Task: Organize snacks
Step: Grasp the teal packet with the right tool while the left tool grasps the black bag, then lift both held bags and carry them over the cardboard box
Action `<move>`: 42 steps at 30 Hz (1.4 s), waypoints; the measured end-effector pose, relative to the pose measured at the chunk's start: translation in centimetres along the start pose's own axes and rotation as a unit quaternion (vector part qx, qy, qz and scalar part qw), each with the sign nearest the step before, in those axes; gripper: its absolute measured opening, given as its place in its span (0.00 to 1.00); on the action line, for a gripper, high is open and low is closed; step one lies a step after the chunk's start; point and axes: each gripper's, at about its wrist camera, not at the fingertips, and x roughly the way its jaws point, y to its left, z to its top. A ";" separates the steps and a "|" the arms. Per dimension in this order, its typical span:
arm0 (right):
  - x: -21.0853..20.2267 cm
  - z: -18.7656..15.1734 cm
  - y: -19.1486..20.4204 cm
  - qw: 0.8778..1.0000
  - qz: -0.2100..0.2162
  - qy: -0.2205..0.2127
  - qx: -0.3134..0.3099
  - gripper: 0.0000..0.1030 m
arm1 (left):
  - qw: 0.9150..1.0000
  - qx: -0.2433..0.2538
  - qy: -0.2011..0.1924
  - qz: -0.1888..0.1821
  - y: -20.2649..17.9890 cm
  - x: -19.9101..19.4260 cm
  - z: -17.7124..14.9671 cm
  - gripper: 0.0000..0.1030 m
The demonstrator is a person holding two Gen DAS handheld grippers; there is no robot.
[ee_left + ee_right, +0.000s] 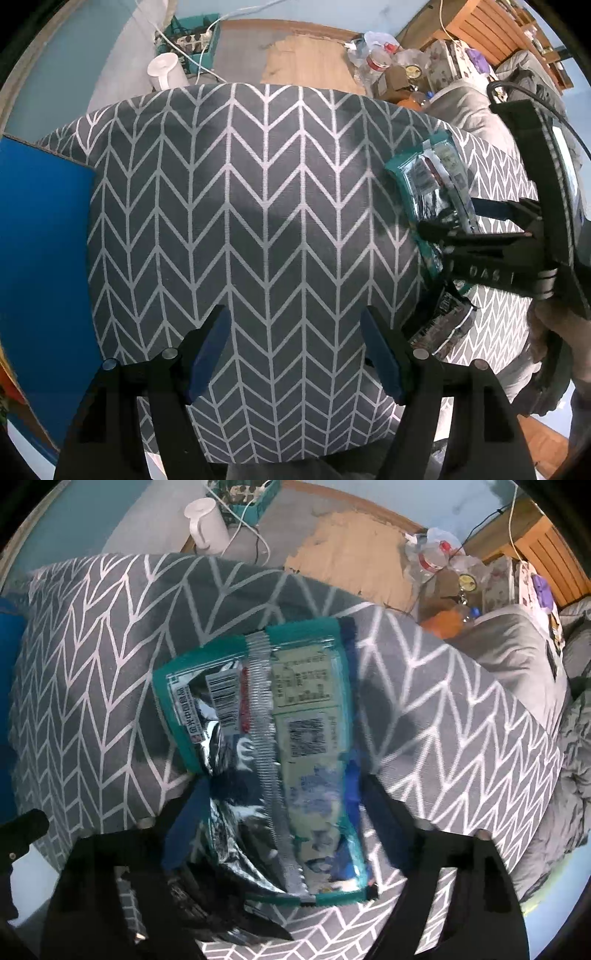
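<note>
- The grey herringbone cushion (258,206) fills most of both views and is your working surface; judge it soft, so anything pressed into it will sink rather than resist.
- A blue box (40,258) sits at the cushion's left edge in the left wrist view; it may be where the snacks belong, though nothing confirms that.
- The teal snack packet (295,716) lies seam-side up on the cushion, directly under your right hand, with its barcode and printed panel showing. A second, darker packet (439,325) peeks out beside it, partly hidden.
- Expect the teal packet to be light, crinkly and slick foil, puffed with air, its contents likely crushable. Take it across the narrow width near the middle, or by a flat sealed end, and squeeze gently.
- Your right gripper (280,819) points down with its blue pads straddling the lower half of the packet. Whether the pads are pressing on the foil, you cannot tell; the picture is blurred.
- Your left gripper (295,354) hangs open over bare cushion, holding nothing, just left of the packets.
</note>
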 end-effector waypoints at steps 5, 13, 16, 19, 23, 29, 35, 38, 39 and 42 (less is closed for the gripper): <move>-0.2 -0.8 -3.4 1.000 0.011 -0.003 0.024 0.61 | 1.000 0.020 0.003 -0.008 -1.5 0.1 -0.1 0.72; 0.0 -4.0 -6.7 0.997 0.016 -0.003 0.071 0.60 | 0.998 0.060 0.012 -0.033 -4.8 0.6 -0.2 0.76; 0.0 -5.4 -7.4 0.996 0.021 -0.006 0.091 0.60 | 0.996 0.078 0.018 -0.045 -6.2 0.9 -0.5 0.81; 0.0 -6.9 -8.0 0.993 0.030 -0.009 0.115 0.60 | 0.994 0.096 0.017 -0.053 -7.3 0.9 -1.1 0.84; -0.3 -9.1 -8.1 0.988 0.047 -0.014 0.149 0.60 | 0.991 0.119 0.021 -0.060 -9.2 1.4 -1.8 0.84; -0.9 -12.6 -8.2 0.977 0.076 -0.028 0.199 0.60 | 0.989 0.131 0.030 -0.061 -11.6 2.6 -2.6 0.88; -1.5 -16.2 -7.7 0.967 0.088 -0.037 0.237 0.60 | 0.991 0.113 0.043 -0.050 -13.4 4.8 -2.8 0.88; -1.4 -19.1 -7.6 0.959 0.097 -0.040 0.262 0.60 | 0.992 0.105 0.046 -0.045 -14.3 5.9 -2.6 0.88; -1.4 -19.9 -7.7 0.957 0.101 -0.042 0.270 0.60 | 0.993 0.105 0.046 -0.041 -14.8 6.4 -2.6 0.88; -0.8 -21.9 -8.5 0.949 0.108 -0.043 0.291 0.60 | 0.992 0.115 0.052 -0.023 -16.2 7.9 -3.1 0.89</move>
